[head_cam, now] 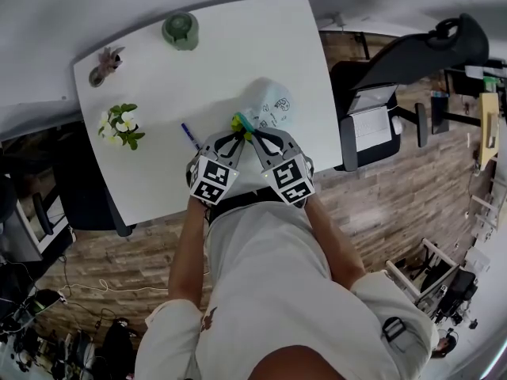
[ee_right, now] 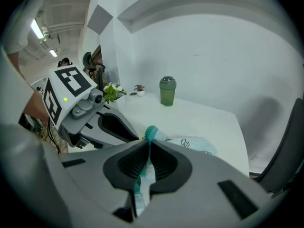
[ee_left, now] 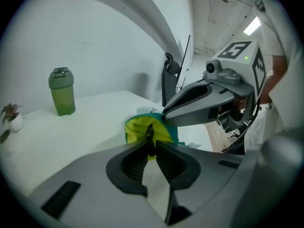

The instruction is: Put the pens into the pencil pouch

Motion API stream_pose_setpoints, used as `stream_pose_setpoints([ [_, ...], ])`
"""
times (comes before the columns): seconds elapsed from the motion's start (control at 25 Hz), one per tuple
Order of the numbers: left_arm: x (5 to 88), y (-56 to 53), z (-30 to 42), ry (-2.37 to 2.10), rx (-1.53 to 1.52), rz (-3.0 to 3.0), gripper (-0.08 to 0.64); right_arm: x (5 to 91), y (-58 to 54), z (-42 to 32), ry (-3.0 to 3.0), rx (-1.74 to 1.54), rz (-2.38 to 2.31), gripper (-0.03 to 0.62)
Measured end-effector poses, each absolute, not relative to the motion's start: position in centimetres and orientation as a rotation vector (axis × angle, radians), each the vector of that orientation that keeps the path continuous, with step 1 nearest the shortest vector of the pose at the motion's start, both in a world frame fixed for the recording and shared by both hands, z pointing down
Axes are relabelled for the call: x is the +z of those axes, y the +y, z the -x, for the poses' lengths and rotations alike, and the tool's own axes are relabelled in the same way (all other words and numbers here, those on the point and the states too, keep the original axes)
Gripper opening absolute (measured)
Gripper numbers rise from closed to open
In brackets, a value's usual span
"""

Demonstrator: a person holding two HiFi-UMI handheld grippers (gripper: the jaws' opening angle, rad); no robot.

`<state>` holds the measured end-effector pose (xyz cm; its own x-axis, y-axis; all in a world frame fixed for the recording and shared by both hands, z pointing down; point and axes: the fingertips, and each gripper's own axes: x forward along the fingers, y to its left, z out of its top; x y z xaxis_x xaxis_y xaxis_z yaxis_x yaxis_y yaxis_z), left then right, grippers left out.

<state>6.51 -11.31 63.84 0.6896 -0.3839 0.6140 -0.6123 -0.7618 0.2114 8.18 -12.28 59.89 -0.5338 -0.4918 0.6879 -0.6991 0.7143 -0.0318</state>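
Observation:
A pale blue printed pencil pouch lies on the white table, its near end lifted between both grippers. In the left gripper view the pouch shows a yellow-green lining and teal rim. My left gripper is shut on a dark tab at that rim. My right gripper is shut on the teal edge of the pouch. In the head view the left gripper and right gripper meet tip to tip at the pouch's opening. One blue pen lies on the table left of them.
A green bottle stands at the table's far side, a small potted plant at the far left corner, and a flowering plant near the left edge. A black office chair stands right of the table.

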Motion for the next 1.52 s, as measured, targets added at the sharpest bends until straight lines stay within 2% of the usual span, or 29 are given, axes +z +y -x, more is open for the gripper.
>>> stream_pose_setpoints([
  [0.44,62.3,-12.4,-7.8,-0.617,0.599,-2.584,0.048,59.5,-12.7,-8.3,-2.273,0.433,-0.871,0.015],
  [0.72,65.6,-14.1,-7.6,-0.741,0.67,-2.519,0.05,60.0,-12.4,-7.7,-2.272,0.462,-0.85,0.015],
  [0.84,66.6,-14.0,-7.9,-0.747,0.695,-2.494,0.134,60.3,-12.6,-7.6,-2.272,0.476,-0.853,0.015],
  [0.96,66.6,-13.6,-7.7,-0.767,0.714,-2.481,0.159,60.4,-12.8,-7.6,-2.27,0.474,-0.861,0.015],
  [1.52,64.6,-10.9,1.4,-1.274,0.673,-2.217,0.17,60.2,-12.1,-5.0,-2.306,0.418,-0.735,0.015],
])
